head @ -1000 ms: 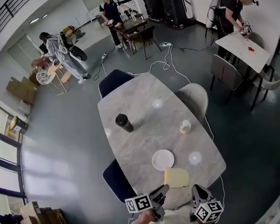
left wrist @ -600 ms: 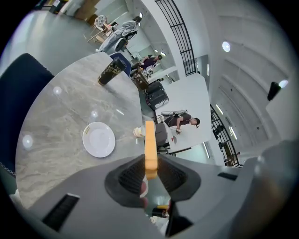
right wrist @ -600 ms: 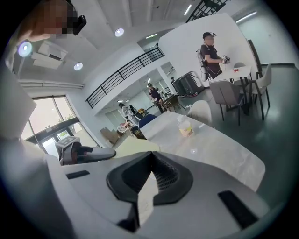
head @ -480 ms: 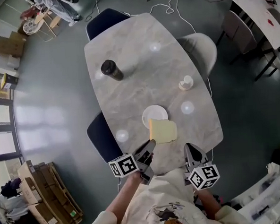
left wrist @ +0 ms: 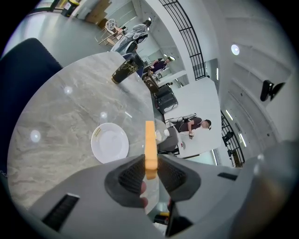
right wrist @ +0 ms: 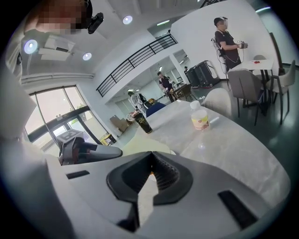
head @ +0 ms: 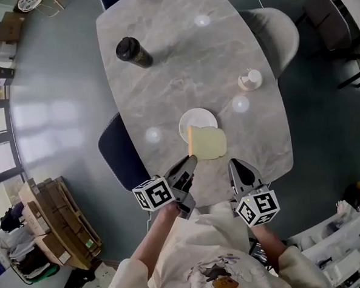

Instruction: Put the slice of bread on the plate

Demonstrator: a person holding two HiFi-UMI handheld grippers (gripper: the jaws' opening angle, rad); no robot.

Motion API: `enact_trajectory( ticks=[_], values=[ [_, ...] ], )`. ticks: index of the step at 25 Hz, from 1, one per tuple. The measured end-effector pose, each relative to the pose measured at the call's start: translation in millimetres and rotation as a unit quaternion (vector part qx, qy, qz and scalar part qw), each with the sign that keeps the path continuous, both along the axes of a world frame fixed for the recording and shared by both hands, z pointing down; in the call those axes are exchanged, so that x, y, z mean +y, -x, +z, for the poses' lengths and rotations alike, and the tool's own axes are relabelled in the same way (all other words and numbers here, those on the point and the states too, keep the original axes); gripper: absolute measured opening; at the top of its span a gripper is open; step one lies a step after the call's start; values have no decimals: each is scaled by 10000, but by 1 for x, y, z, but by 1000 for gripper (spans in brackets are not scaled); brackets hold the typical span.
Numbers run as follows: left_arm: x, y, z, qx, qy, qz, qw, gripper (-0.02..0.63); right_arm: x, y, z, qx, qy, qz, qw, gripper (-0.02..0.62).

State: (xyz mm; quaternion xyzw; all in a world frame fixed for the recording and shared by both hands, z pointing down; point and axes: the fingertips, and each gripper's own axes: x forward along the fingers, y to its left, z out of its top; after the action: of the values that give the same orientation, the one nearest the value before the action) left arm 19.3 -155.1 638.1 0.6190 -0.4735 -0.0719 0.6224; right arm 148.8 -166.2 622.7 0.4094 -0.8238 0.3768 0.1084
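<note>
A pale slice of bread hangs over the marble table, overlapping the near edge of the white plate. My left gripper is shut on the slice's left edge. In the left gripper view the bread shows edge-on, pinched between the jaws, with the plate beyond and to the left. My right gripper hovers just right of the bread, shut, with nothing in it. In the right gripper view the jaw tips meet, and the bread's flat face lies beyond them.
A dark tumbler stands at the table's far left. A small white bottle stands at the right edge. A dark blue chair is tucked in on the left, a light chair at the far right. Cardboard boxes lie on the floor.
Both grippers have moved forward over the table. The bread has travelled from beside the plate's near right to over the plate's near edge. The head view has tilted further down.
</note>
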Motion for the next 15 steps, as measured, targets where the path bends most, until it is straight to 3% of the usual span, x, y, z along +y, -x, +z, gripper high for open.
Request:
enact_trajectory(
  ticks=[15],
  values=[
    [-19,19,59,-181,-15,-321,9993,89,-31,36,47,7,4,-547,9985,6]
  ],
)
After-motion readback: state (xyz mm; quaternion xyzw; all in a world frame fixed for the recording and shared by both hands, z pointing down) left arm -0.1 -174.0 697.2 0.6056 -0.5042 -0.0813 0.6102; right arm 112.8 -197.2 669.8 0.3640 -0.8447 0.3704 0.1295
